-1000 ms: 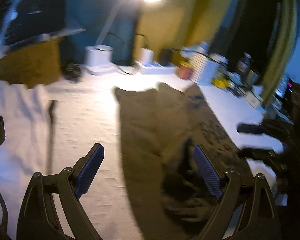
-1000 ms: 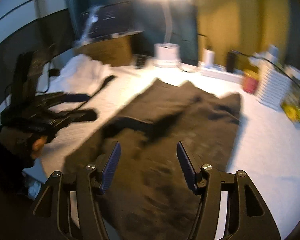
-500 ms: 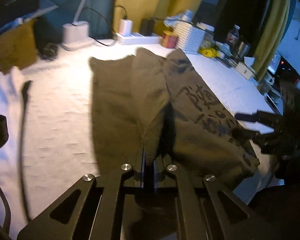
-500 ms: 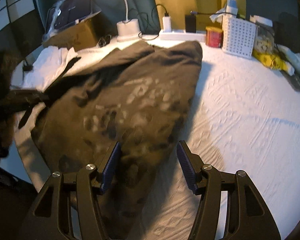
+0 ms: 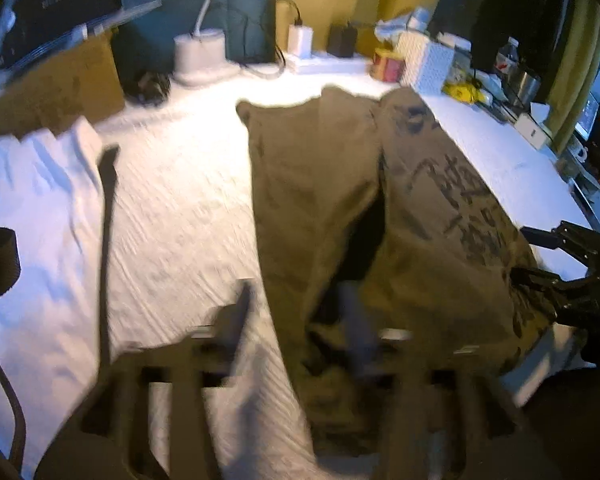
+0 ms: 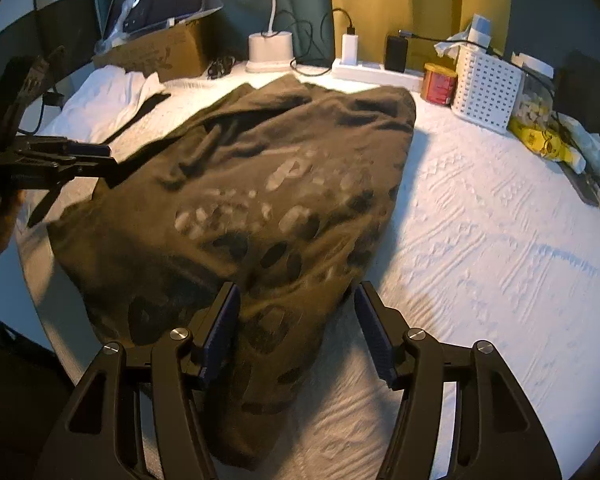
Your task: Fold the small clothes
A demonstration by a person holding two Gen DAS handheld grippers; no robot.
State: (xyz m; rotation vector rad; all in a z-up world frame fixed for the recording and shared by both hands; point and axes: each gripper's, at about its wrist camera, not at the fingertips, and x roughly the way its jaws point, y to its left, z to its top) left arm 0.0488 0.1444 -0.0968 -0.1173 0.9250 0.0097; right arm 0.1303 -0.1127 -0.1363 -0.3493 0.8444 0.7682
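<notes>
An olive-brown shirt (image 5: 320, 184) with dark print lies folded lengthwise on the white textured cover (image 5: 180, 208); the right wrist view shows it as a rumpled mound (image 6: 260, 184). My left gripper (image 5: 296, 316) is blurred, its jaws opening, with the shirt's near left edge under its right finger and no pad pressing on cloth. In the right wrist view the left gripper (image 6: 88, 156) sits at the shirt's left side. My right gripper (image 6: 298, 324) stands open over the shirt's near right corner, cloth lying between its fingers untouched; the left wrist view shows it (image 5: 540, 256) at the shirt's right edge.
Along the back stand a cardboard box (image 6: 160, 52), a lamp base (image 6: 270, 50), a power strip (image 6: 376, 70), a red tin (image 6: 440, 82) and a white perforated basket (image 6: 486, 88). A black strap (image 5: 108, 216) and a white cloth (image 5: 32, 184) lie to the left.
The left gripper closed on a fold of the shirt half a second ago and now its fingers stand apart again. The right gripper sank closer to the shirt, still open.
</notes>
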